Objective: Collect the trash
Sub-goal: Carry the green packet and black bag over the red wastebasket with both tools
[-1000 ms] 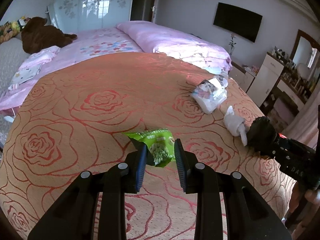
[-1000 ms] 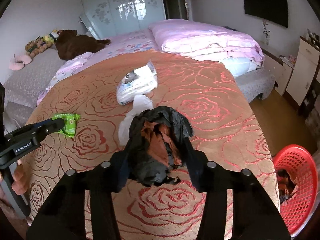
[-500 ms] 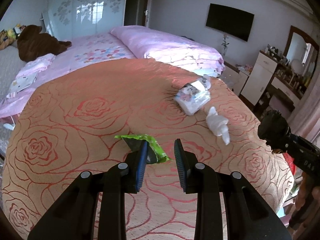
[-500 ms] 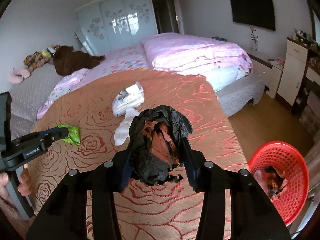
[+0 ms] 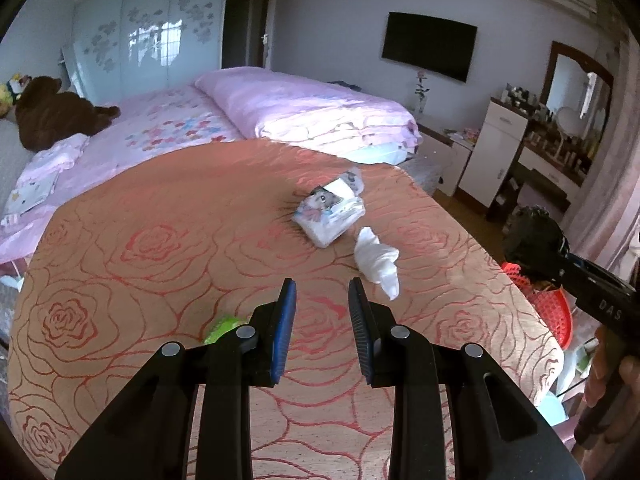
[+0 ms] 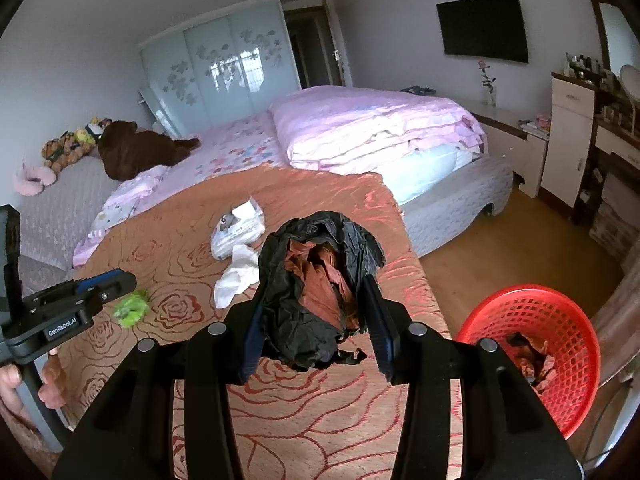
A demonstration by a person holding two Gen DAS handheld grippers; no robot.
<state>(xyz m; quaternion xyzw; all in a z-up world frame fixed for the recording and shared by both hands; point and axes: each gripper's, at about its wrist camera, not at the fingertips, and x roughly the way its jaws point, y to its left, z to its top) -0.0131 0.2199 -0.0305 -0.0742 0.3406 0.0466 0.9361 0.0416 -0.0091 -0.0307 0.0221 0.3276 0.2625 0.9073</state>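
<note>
Right gripper [image 6: 316,304] clamps the crumpled black bag [image 6: 316,292], light and soft; left gripper [image 5: 322,320] part-open, empty, green wrapper [image 5: 224,326] at its 8 o'clock—flimsy, pinch mid-body.

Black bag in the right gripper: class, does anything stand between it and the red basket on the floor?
Nothing visible does. The black bag is clamped in the right gripper above the bedspread's corner, and the red basket stands open-topped on the floor beside the bed, with only open air between them.
</note>
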